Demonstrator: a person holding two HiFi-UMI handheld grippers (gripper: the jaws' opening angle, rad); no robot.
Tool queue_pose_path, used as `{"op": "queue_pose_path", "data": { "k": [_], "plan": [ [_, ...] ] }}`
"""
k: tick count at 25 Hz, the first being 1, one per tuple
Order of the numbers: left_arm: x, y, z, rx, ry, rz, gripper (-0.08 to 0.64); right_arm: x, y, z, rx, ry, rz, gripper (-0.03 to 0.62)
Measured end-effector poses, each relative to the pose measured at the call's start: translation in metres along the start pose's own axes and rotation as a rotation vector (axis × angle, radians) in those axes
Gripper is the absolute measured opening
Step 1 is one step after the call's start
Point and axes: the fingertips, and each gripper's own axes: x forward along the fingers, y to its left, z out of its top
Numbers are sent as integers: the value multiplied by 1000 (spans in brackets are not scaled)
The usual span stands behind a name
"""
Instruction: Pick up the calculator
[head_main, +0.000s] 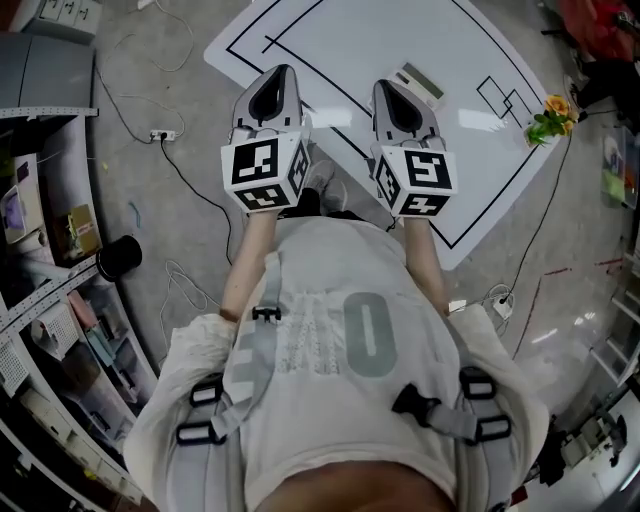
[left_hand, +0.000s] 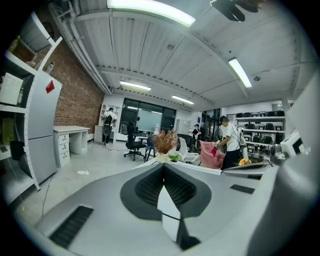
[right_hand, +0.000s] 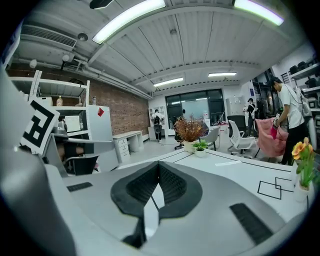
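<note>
On the shirt (head_main: 330, 290), a grey 0 (head_main: 368, 333); calculator (head_main: 418, 85) on table (head_main: 380, 40).

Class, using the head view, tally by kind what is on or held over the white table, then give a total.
Grippers: 2 (left gripper, right gripper)
Calculator: 1
Flowering plant: 1
Total: 4
</note>
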Motion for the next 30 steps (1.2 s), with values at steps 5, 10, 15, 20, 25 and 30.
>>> {"op": "queue_pose_path", "data": {
  "k": [5,10,15,20,25,30],
  "plan": [
    [11,-1,1,11,3,-27,20,3,-1,4,-3,-9,-15,5],
    [15,-1,3,19,5,-52,20,5,-2,7,37,-21,-17,6],
    [16,-1,1,31,13,-78,20,12,12,2,59,6,61,137],
    [16,7,1,33,20,-97,20,23,22,-2,67,22,47,420],
    [22,13,-3,25,32,-109,20,28,21,-8,48,46,20,420],
    [31,16,-4,25,40,-156,20,36,23,-9,28,60,-17,419]
  ]
}}
